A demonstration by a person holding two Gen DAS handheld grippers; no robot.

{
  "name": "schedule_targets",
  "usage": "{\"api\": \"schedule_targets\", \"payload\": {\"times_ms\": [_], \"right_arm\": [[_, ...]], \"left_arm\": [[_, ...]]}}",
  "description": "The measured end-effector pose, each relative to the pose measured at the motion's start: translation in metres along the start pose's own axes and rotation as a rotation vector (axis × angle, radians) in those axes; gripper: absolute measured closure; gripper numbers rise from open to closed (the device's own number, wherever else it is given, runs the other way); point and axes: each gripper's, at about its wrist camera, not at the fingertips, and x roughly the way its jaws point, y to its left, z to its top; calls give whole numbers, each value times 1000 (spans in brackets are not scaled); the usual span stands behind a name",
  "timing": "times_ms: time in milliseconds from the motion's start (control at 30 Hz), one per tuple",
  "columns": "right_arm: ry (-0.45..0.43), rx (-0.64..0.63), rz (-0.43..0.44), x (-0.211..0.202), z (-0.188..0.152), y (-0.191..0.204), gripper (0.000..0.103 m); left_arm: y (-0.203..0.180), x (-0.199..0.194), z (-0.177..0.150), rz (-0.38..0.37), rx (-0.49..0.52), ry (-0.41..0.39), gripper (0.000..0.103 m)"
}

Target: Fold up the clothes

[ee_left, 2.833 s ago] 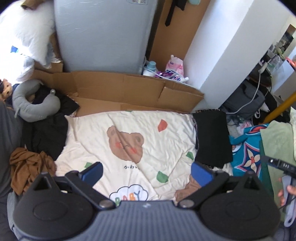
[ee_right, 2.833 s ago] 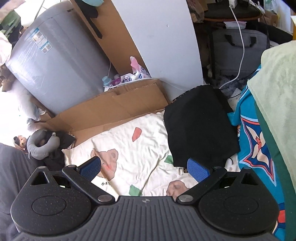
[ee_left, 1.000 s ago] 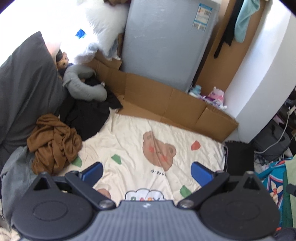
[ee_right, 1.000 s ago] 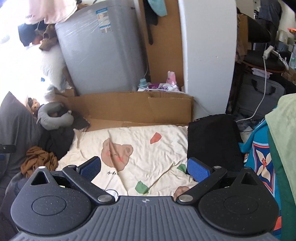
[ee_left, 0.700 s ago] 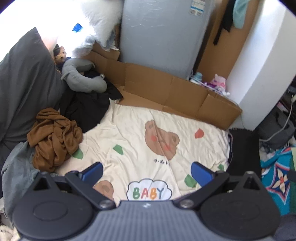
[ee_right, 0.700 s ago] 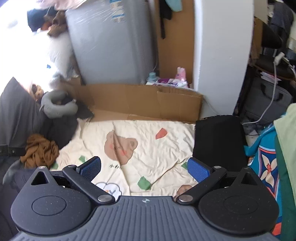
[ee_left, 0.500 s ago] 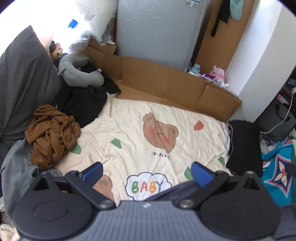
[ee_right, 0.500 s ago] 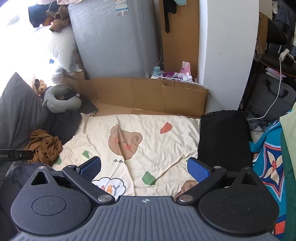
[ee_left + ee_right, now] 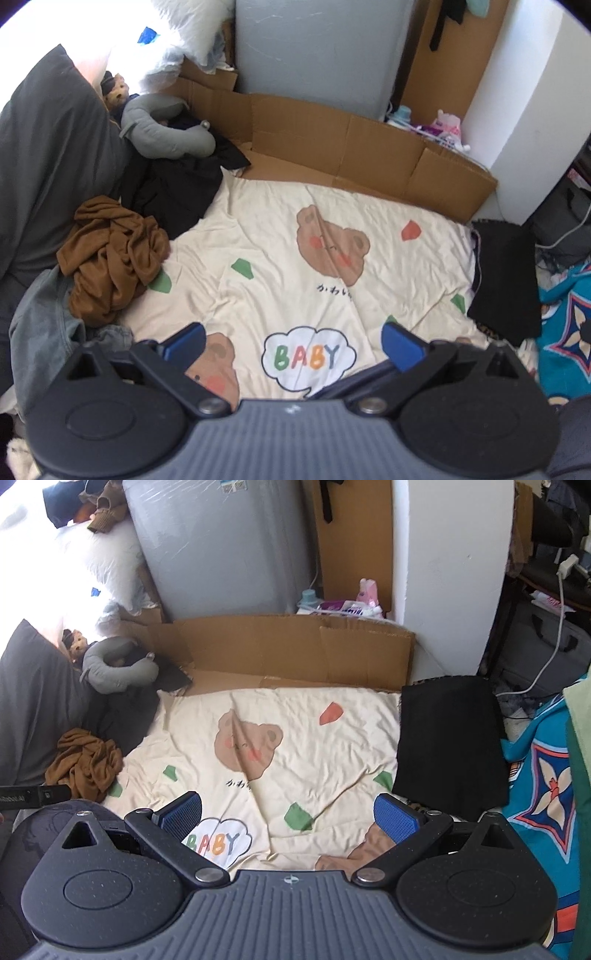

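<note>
the cream blanket with the bear print lies spread flat in the middle and gives you the working surface. on its right edge a black garment lies as a flat, neat rectangle, which looks like a folded piece. on the left side there is a pile: a dark garment under the grey neck pillow, a brown garment crumpled just beside it, and a grey-blue garment near the lower edge. so folded clothes are at the right and loose ones at the left. your left gripper hangs above the blanket with its jaws wide apart and nothing between them, and your right gripper is the same, wide apart and empty. if you go for the brown piece, i think it is best to take it by one edge or a seam, not by the middle of the bundle. lift it free from the dark cloth. then lay it flat on the open blanket, so that both grippers can find corners.
</note>
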Motion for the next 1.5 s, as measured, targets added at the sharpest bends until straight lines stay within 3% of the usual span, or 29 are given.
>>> {"api": "schedule_targets", "payload": {"times_ms": [1500], "right_arm": [[37, -53, 37, 4, -3, 8, 1]], "left_arm": [[-16, -10, -13, 53, 58, -11, 0]]}}
